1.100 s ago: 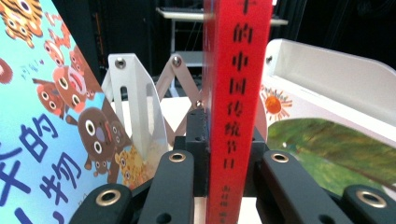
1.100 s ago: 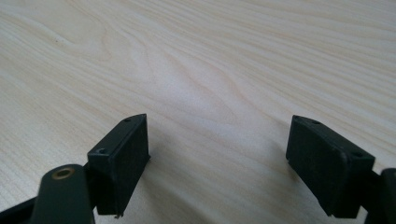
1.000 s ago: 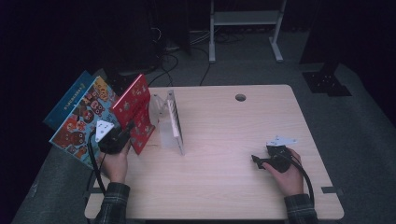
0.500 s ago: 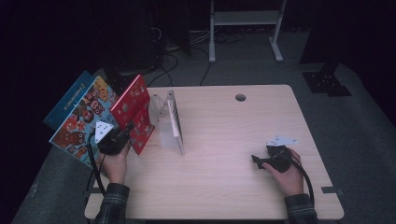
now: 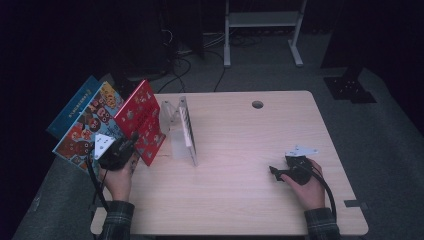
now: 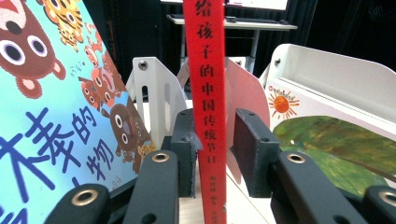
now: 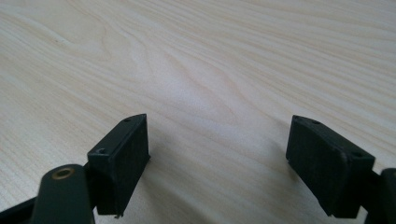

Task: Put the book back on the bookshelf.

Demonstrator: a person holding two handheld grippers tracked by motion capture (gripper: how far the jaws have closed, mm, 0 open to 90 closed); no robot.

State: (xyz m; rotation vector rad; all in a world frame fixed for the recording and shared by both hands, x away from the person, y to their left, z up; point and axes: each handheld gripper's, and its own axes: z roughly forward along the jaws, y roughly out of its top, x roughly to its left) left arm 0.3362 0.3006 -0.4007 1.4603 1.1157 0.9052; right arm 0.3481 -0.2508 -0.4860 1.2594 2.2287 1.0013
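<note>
Since a second ago the left gripper (image 6: pixel 212 154) has barely shifted, but its jaws have just been opening, loosening off the red book's (image 6: pixel 205 93) spine between them. That book stands leaning among the picture books at the table's (image 5: pixel 240 200) left edge (placing looks done), so next comes backing straight off without tipping it; the right gripper (image 7: pixel 217 163) rests wide, holding nothing.

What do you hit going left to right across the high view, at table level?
Blue book → animal-cover book → left gripper → red book → white book rack → table's cable hole → right gripper, resting on the table.
</note>
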